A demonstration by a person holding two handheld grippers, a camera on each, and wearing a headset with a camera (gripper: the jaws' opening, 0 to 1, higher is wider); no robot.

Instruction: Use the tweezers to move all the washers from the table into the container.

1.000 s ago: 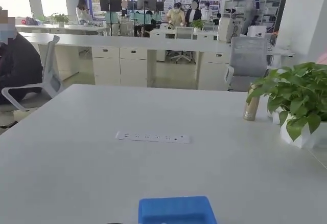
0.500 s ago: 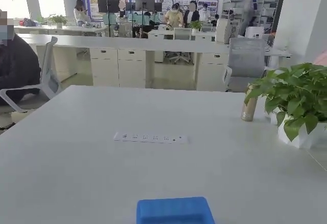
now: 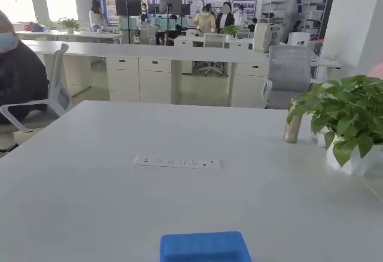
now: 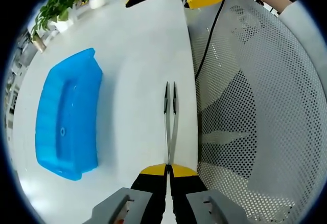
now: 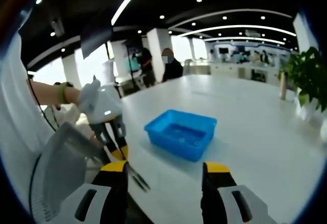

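The left gripper pinches the tweezers at their joined end. Held so far back, they may swivel or slip beside the table edge. The right gripper gapes wide, empty.

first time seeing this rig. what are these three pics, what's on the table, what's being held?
No robot: a person holds a two-jaw gripper in each hand and wears a headset camera. The head view is from that headset, looking across a white table with a blue container at its near edge, a power strip further out and a potted plant on the right. The two round pictures come from fisheye cameras riding on the grippers. In the left gripper view the left gripper is shut on the tweezers, which point along the table edge beside the container. In the right gripper view the right gripper is open, holding nothing, facing the container. A tiny ring inside the container may be a washer; too small to be sure.
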